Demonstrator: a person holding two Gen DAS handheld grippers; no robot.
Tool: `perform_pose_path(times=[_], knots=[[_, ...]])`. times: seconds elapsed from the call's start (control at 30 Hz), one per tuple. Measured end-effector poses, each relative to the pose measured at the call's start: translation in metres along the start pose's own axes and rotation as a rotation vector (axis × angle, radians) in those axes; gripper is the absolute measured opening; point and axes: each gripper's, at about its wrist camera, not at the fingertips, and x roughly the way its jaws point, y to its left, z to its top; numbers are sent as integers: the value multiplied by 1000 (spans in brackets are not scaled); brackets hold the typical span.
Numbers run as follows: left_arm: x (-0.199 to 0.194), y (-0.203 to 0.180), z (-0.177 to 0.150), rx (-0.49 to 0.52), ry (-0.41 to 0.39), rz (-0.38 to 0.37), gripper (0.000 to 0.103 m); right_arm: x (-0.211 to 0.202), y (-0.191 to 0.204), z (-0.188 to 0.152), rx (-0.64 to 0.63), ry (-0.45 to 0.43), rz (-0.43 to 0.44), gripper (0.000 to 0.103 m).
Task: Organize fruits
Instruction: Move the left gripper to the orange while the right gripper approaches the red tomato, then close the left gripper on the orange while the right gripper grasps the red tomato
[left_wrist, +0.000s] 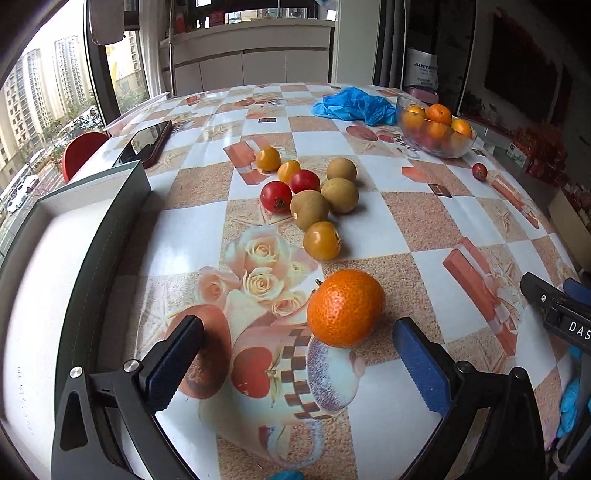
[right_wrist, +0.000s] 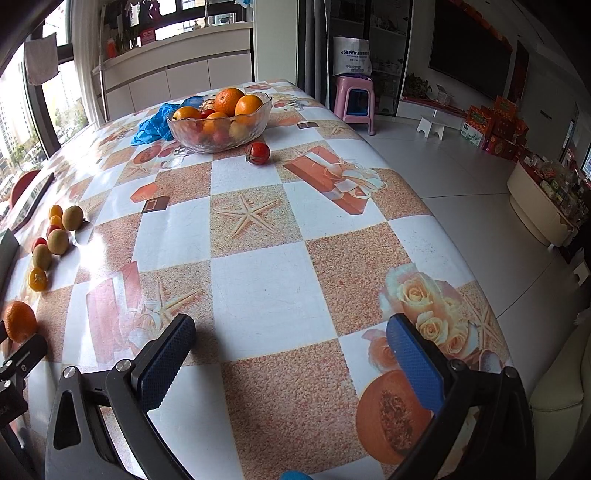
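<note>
Left tool (left_wrist: 295, 354): spread wide, holding nothing; low over the surface (left_wrist: 388, 229), aimed at the big orange.
Right tool (right_wrist: 291, 347): spread wide too, nothing btwn fingers; over bare checkered cloth near the surface's right edge.
Big orange (left_wrist: 345, 308): sits on the surface just ahead of the left tool, closer to its right finger, not touched.
Fruit cluster (left_wrist: 308, 201): beyond the orange, mid-surface; 2 red tomatoes, 3 yellow-orange ones, 3 brownish-green round fruits, packed touching.
Glass bowl (right_wrist: 221, 129): far end of surface, heaped w/ oranges and other fruit.
Lone tomato (right_wrist: 258, 153): on the surface just beside the bowl, apart from the cluster.
Blue plastic bag (left_wrist: 354, 105): crumpled, next to the bowl on its left.
Box (left_wrist: 74, 229): white inside w/ dark rim, at the surface's left, beside the left tool.
Phone (left_wrist: 146, 144): dark, lies flat behind the box.
Way: nothing btwn left tool and orange; cluster sits behind it.
</note>
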Motion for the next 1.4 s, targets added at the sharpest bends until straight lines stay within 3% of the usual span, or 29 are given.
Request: perform_pose_path(times=[0.57, 0.7, 0.83, 0.93, 1.13, 1.2, 1.4], knots=[[0, 0, -1, 0, -2, 1, 103, 0, 0, 0, -1, 4, 1, 103], [0, 1, -2, 1, 3, 3, 103, 3, -2, 3, -13, 39, 15, 103], [1, 1, -1, 2, 7, 4, 103, 15, 1, 25, -64, 163, 55, 103], [2, 1, 0, 2, 11, 4, 103, 29, -1, 50, -51, 182, 83, 103], [4, 4, 7, -17, 76, -6, 103, 65, 3, 96, -29, 158, 52, 103], [2, 9, 11, -52, 94, -43, 103, 75, 12, 105, -63, 142, 33, 102], [-1, 12, 18, -70, 101, -40, 103, 88, 39, 124, -125, 73, 81, 92]])
